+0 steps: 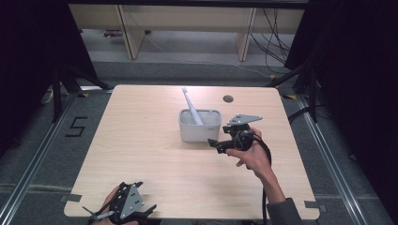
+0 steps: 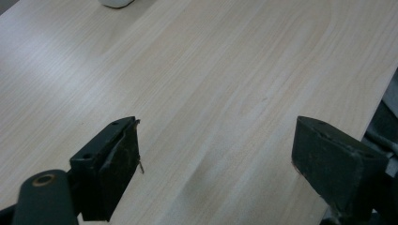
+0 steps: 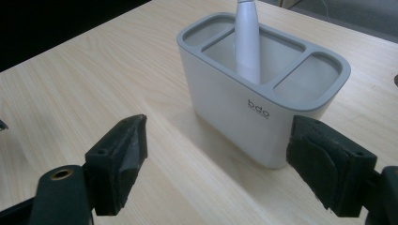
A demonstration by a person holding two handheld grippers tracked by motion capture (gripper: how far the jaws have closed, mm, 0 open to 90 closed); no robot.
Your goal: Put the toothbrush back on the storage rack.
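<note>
Seen from above: a white holder (image 1: 200, 125) mid-table (image 1: 141, 150), toothbrush (image 1: 190, 104) leaning inside; right gripper (image 1: 217, 145) just beside it, jaws apart; left gripper (image 1: 123, 206) at near edge.

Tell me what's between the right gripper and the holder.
Nothing: bare table runs from the open right gripper to the holder, which holds the toothbrush, as the right gripper view shows.

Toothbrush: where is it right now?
The toothbrush stands tilted in the middle compartment of the white holder near the table's centre in the high view, just left of the open right tool.
</note>
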